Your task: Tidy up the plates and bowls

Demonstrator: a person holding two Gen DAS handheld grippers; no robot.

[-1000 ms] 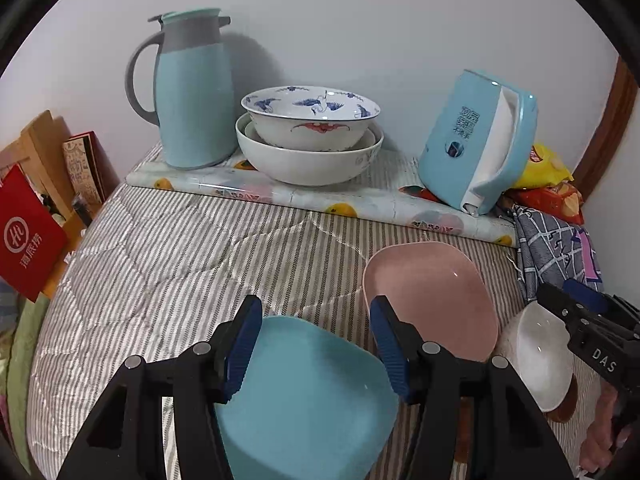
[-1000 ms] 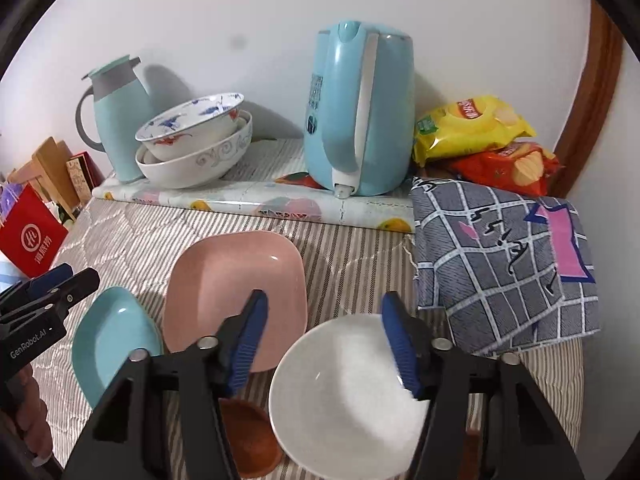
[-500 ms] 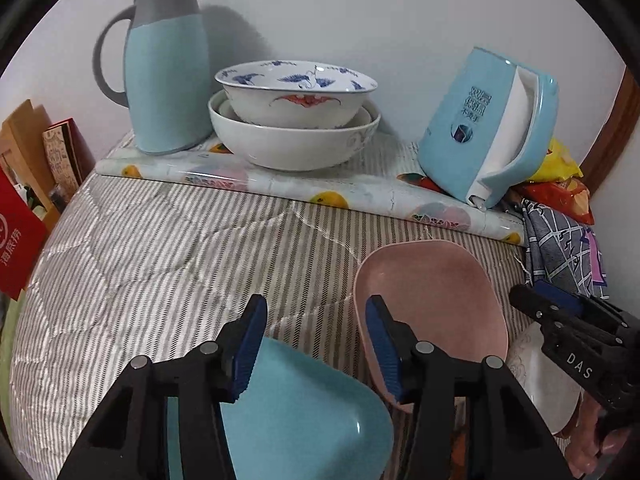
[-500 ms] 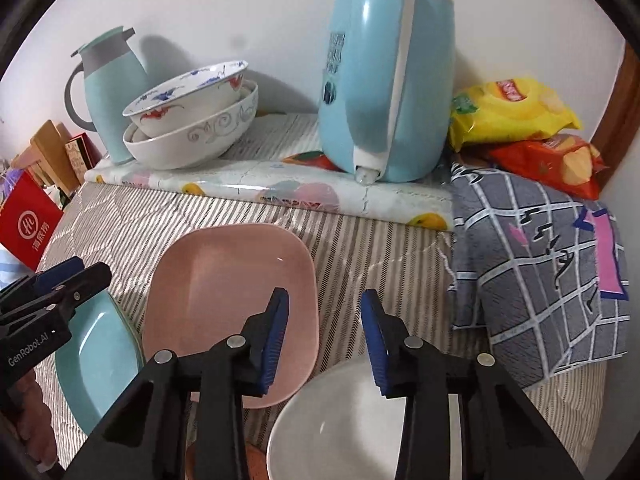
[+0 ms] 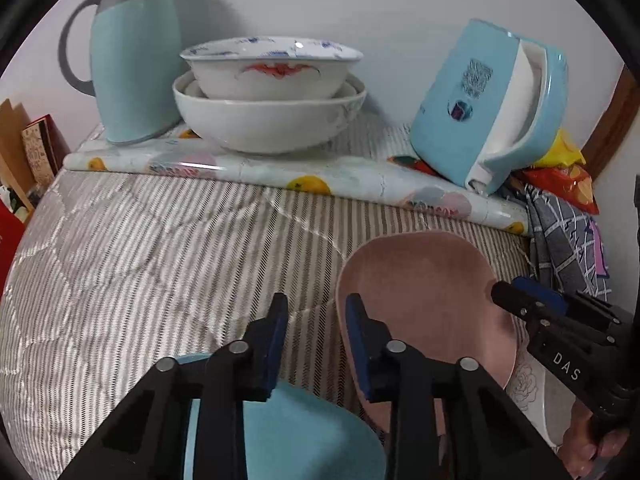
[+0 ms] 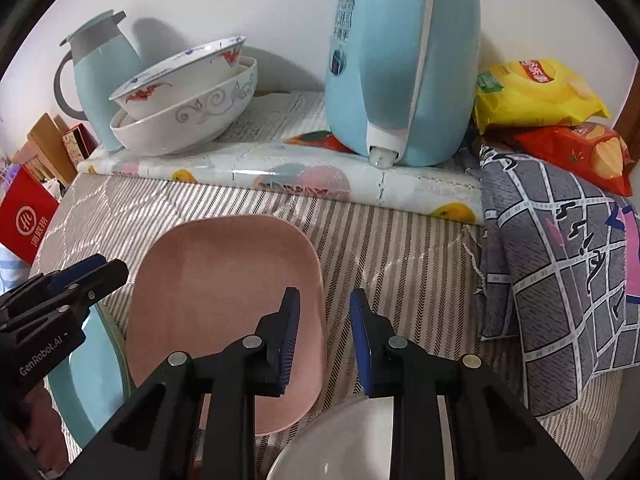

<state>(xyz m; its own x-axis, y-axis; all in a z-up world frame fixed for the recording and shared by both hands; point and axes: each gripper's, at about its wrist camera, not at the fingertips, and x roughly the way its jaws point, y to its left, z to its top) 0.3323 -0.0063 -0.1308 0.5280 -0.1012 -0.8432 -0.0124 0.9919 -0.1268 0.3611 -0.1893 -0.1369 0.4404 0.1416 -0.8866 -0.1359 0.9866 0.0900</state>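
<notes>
A teal plate [image 5: 304,432] lies on the striped cloth right under my left gripper [image 5: 316,320]. Its jaws are closing with a clear gap, and the plate's far rim shows low between the pads, untouched. A pink plate [image 5: 420,288] lies beside it to the right. My right gripper [image 6: 324,312] hovers over a white bowl [image 6: 332,444]. Its jaws are closing too, with the bowl's rim low between them and the pink plate [image 6: 224,272] under its left finger. Two stacked patterned bowls [image 5: 272,120] stand at the back.
A teal thermos jug [image 5: 132,60] and a blue kettle [image 6: 400,60] stand on a fruit-print mat [image 6: 280,176] by the wall. Snack bags [image 6: 532,92] and a checked cloth [image 6: 560,272] crowd the right side. A red bag [image 6: 28,216] sits at the left edge.
Both grippers have sunk and moved forward over the dishes, and both pairs of jaws have narrowed. The teal plate and the white bowl now lie lower in their views.
</notes>
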